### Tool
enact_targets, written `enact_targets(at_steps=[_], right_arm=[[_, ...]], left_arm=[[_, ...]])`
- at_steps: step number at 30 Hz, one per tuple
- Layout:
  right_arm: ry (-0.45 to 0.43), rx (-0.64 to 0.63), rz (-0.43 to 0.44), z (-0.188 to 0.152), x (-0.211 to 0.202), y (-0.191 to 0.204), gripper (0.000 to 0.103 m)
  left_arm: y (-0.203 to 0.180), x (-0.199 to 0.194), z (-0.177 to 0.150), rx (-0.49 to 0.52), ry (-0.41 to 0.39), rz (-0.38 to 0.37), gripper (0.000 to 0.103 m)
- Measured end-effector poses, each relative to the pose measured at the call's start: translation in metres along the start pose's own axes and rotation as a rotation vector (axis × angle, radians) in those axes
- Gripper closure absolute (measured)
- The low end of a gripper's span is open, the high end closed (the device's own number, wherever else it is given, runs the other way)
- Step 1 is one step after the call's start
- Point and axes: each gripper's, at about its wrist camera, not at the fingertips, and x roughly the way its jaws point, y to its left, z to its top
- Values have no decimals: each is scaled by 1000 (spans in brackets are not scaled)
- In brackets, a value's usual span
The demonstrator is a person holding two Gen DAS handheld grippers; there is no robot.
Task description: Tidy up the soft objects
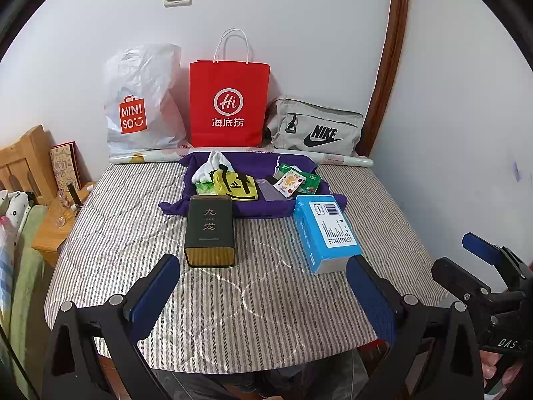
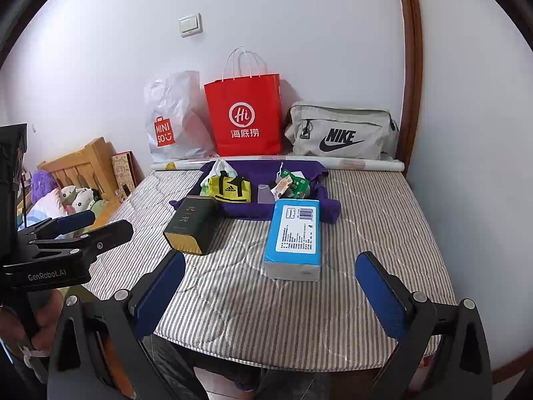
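Note:
A purple cloth point(image 1: 253, 163) point(image 2: 263, 170) lies spread at the far side of the striped mattress point(image 1: 233, 300) point(image 2: 366, 220). On it lie a white sock point(image 1: 211, 165), a yellow Adidas pouch point(image 1: 235, 186) point(image 2: 231, 188), a green tissue pack point(image 1: 205, 187), a clear cup point(image 1: 268, 188) and fruit-print packets point(image 1: 291, 181) point(image 2: 289, 185). In front stand a dark tea tin point(image 1: 210, 230) point(image 2: 193, 225) and a blue box point(image 1: 324, 231) point(image 2: 294, 236). My left gripper point(image 1: 263, 296) is open and empty near the mattress front edge. My right gripper point(image 2: 269, 295) is open and empty too.
Against the wall stand a white Miniso bag point(image 1: 143, 103) point(image 2: 175, 116), a red paper bag point(image 1: 228, 103) point(image 2: 245, 116) and a grey Nike bag point(image 1: 314, 126) point(image 2: 343, 131). A rolled poster point(image 1: 240, 154) lies before them. A wooden headboard point(image 1: 26, 160) and plush toys point(image 2: 76, 196) are at the left.

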Motion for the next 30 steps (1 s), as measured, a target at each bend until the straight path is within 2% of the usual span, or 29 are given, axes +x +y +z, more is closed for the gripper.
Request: enact_targets(at_steps=[30], right_arm=[[-5, -3, 0, 1, -5, 2, 2]], left_arm=[[-3, -6, -2, 6, -9, 0, 2]])
